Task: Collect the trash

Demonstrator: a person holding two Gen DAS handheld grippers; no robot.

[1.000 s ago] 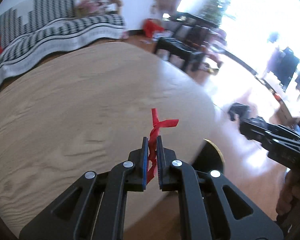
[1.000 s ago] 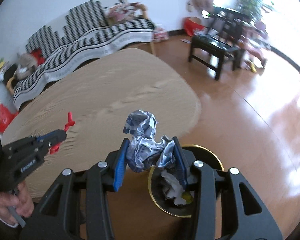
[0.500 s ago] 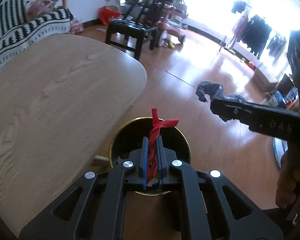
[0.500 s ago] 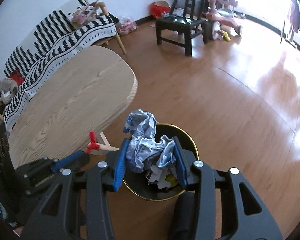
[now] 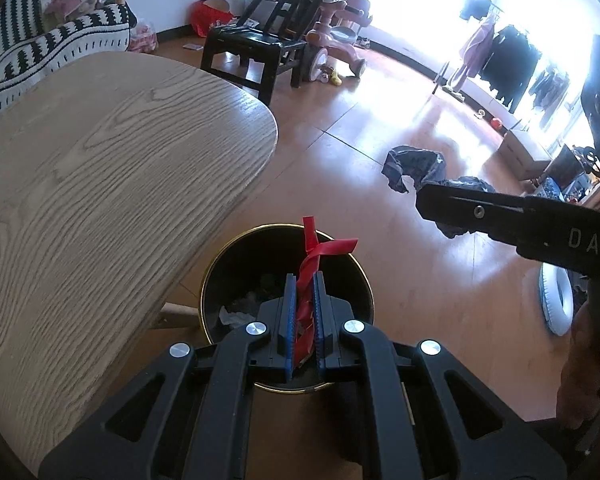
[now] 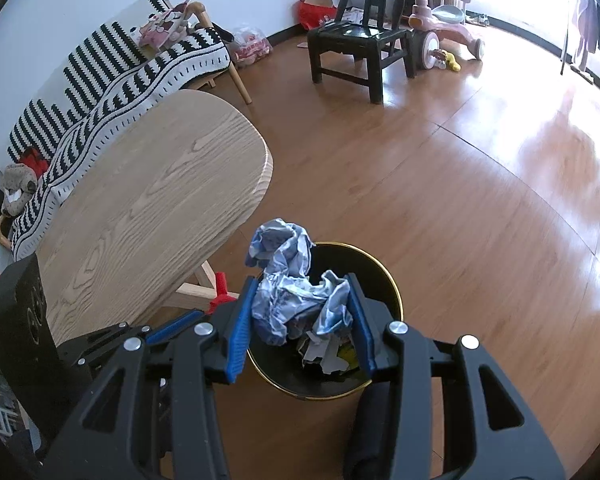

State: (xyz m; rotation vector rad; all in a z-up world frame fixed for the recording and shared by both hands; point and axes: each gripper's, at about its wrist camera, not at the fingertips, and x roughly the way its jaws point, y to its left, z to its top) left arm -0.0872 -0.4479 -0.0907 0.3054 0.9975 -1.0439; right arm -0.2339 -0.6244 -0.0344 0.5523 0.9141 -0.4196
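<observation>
My left gripper is shut on a twisted red wrapper strip and holds it over a black trash bin with a gold rim on the floor. My right gripper is shut on a crumpled blue-white wrapper above the same bin, which holds paper scraps. The right gripper also shows in the left wrist view with the wrapper off to the right of the bin. The left gripper and red strip show at the left in the right wrist view.
A light wooden table stands left of the bin, its edge close to it. A black chair, a pink ride-on toy and a striped sofa stand farther off. Open wood floor lies to the right.
Both grippers swung from above the table to over the bin, still holding their trash. In the last half second they shifted only slightly.
</observation>
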